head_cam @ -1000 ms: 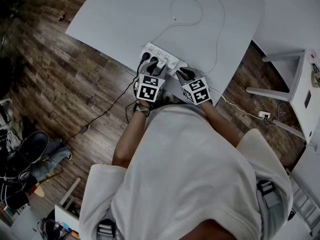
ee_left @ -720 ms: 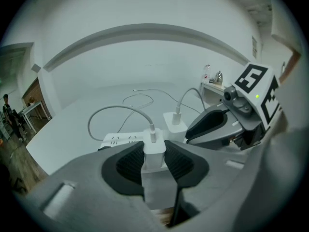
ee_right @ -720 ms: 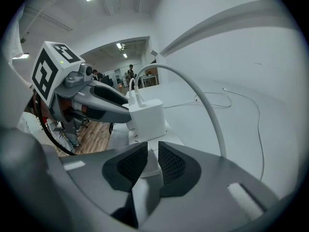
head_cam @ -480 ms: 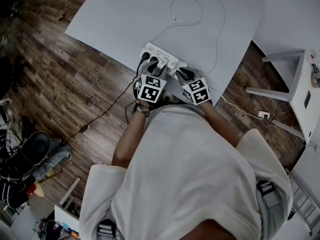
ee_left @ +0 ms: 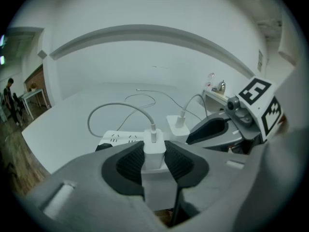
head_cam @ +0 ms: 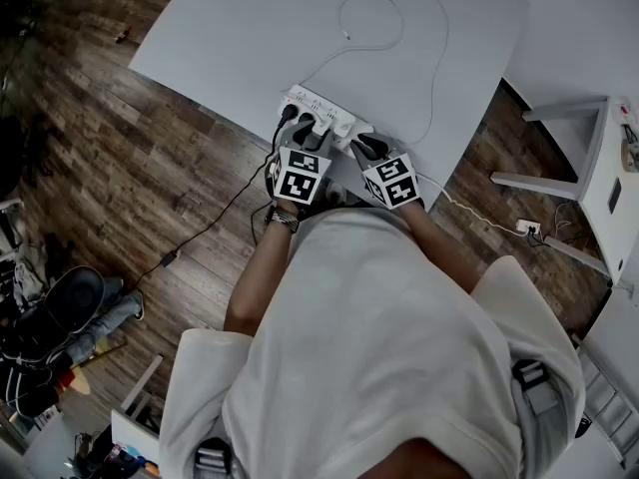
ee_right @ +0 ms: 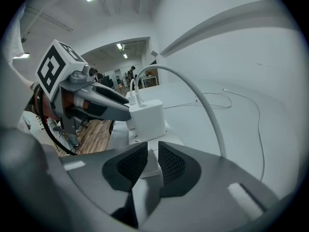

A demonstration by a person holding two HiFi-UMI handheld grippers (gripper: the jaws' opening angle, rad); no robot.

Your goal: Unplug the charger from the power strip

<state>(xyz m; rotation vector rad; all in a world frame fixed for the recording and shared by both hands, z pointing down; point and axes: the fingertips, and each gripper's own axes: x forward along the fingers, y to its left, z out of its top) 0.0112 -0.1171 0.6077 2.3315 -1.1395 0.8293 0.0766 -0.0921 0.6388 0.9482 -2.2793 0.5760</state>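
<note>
Fingers [ee_left: 129, 164] of the left gripper [ee_left: 154, 151] are spread just enough to take the white charger [ee_left: 154, 157], pads pressed on both its sides. It sits plugged upright in the power strip [ee_left: 118, 138] at the near edge of the table [head_cam: 250, 48], and we judge this a side grip for a straight pull. The right gripper [ee_right: 152, 151] has its pads nearly together, pinching the strip's end just short of a second charger [ee_right: 147, 117], which we read as a brace to hold the strip down.
</note>
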